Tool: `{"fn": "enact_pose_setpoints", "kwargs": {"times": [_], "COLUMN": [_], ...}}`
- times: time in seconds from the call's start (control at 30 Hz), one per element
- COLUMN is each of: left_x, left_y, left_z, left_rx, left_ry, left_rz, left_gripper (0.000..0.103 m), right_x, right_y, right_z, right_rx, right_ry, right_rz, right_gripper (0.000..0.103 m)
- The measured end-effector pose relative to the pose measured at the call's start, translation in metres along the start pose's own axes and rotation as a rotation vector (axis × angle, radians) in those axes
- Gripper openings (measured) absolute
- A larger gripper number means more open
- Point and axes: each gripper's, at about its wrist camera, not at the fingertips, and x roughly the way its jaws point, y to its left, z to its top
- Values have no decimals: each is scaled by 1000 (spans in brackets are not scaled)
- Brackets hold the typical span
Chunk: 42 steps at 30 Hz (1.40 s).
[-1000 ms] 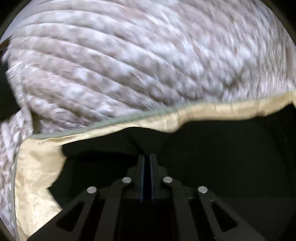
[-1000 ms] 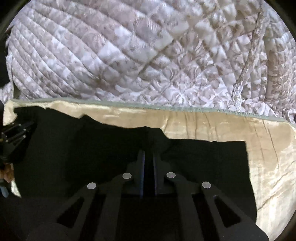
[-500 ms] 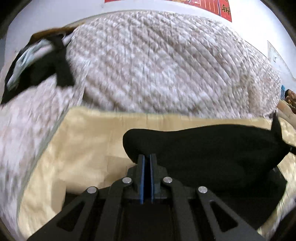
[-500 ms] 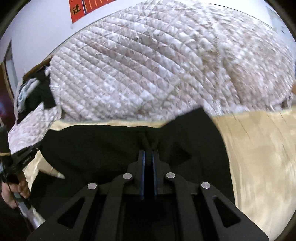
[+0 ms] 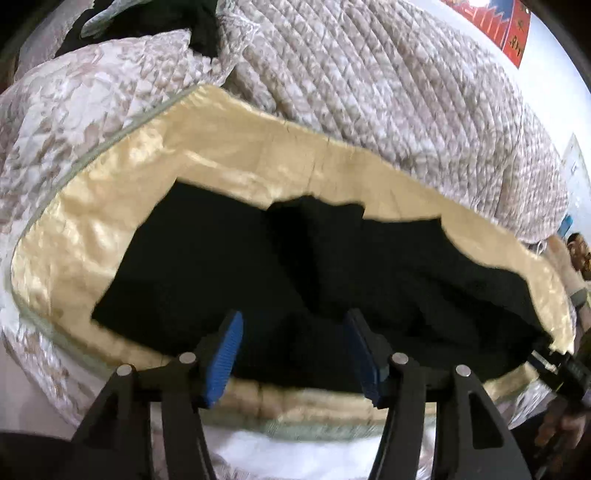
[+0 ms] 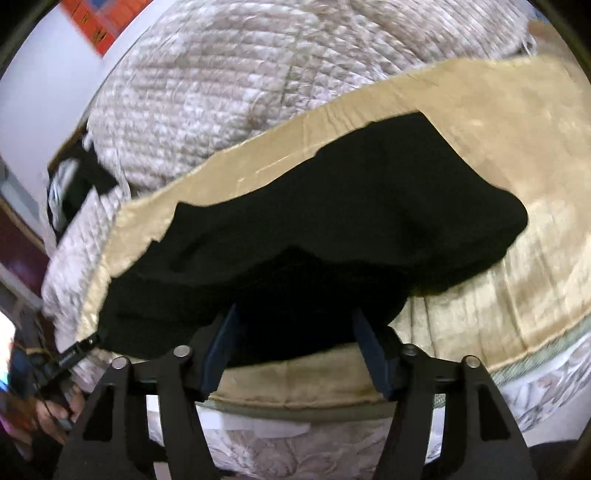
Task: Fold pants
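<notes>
Left gripper (image 5: 293, 350): I am seeing its blue pads standing well apart, where half a second ago they were pressed together; the jaws have just been opening. Nothing is pinched between them; black cloth is lying under the gap.
Right gripper (image 6: 295, 350): I am reading the same here, the jaws having just been opening, pads apart and gripping nothing, with the near fold showing between them.
Pants (image 5: 303, 266): the black pants are no longer hanging from the closed pads as they were a moment ago; they are lying released on the cream satin sheet (image 5: 110, 206), in a long doubled band running across both views, the near edge reaching close to the sheet's front hem.
Hard to make out: I am getting both views smeared by motion, and the black cloth is showing almost no detail, so I cannot tell which layer is waistband and which is leg, nor count the layers.
Cut off: each view's edge is catching the opposite gripper, only partly, with a hand (image 6: 55, 410) around its handle.
Beyond: the quilted pale bedspread (image 5: 388, 92) is rising behind the sheet, a dark garment (image 6: 74, 181) is lying on it far off, and a red poster (image 5: 509, 29) is hanging on the wall.
</notes>
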Motion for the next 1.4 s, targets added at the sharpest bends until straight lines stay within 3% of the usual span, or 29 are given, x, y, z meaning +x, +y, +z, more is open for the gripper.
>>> {"fn": "enact_pose_setpoints", "kwargs": {"times": [0.2, 0.33, 0.4, 0.47, 0.5, 0.6, 0.63, 0.73, 0.8, 0.9, 0.97, 1.03, 1.17, 1.27, 1.33, 1.4], "left_x": [33, 84, 107, 125, 128, 121, 117, 94, 64, 13, -7, -12, 1, -9, -7, 2], "left_y": [-15, -21, -23, -23, -22, -31, -32, -31, -26, -16, -8, 6, 27, 36, 43, 50], "left_z": [55, 86, 91, 89, 85, 74, 74, 71, 66, 46, 26, 3, -28, -31, -26, -24], "left_rx": [31, 36, 51, 48, 45, 95, 94, 84, 43, -4, -36, -92, -191, -221, -257, -296], "left_ry": [-28, 67, 118, 173, 173, 143, 135, 73, -20, -169, -212, -195, -78, -98, -108, -72], "left_rz": [14, 58, 128, 140, 148, 145, 137, 121, 101, 85, 111, 121, 84, 58, 40, 9], "left_gripper": [65, 65, 65, 63, 58, 22, 15, 11, 11, 11, 12, 16, 19, 33, 49, 49], "right_x": [-5, -15, -17, -16, -15, -7, -7, -9, -9, -9, -11, -10, -10, -12, -15, -17], "right_y": [-18, -27, -33, -40, -42, -43, -44, -45, -47, -49, -51, -51, -51, -53, -54, -53], "right_z": [5, 10, 13, 19, 22, 31, 32, 32, 30, 28, 25, 24, 22, 19, 18, 18], "right_rx": [144, 219, 250, 285, 296, 323, 325, 351, 364, 350, 348, 344, 333, 346, 347, 344], "right_ry": [-50, -90, -101, -98, -95, -81, -83, -102, -104, -104, -109, -109, -107, -107, -116, -122], "right_rz": [84, 113, 94, 93, 92, 64, 57, 54, 54, 35, 35, 27, 1, 3, 2, -3], "right_gripper": [64, 64, 64, 64, 64, 64, 64, 64, 64, 53, 47, 47, 47, 47, 47, 47]}}
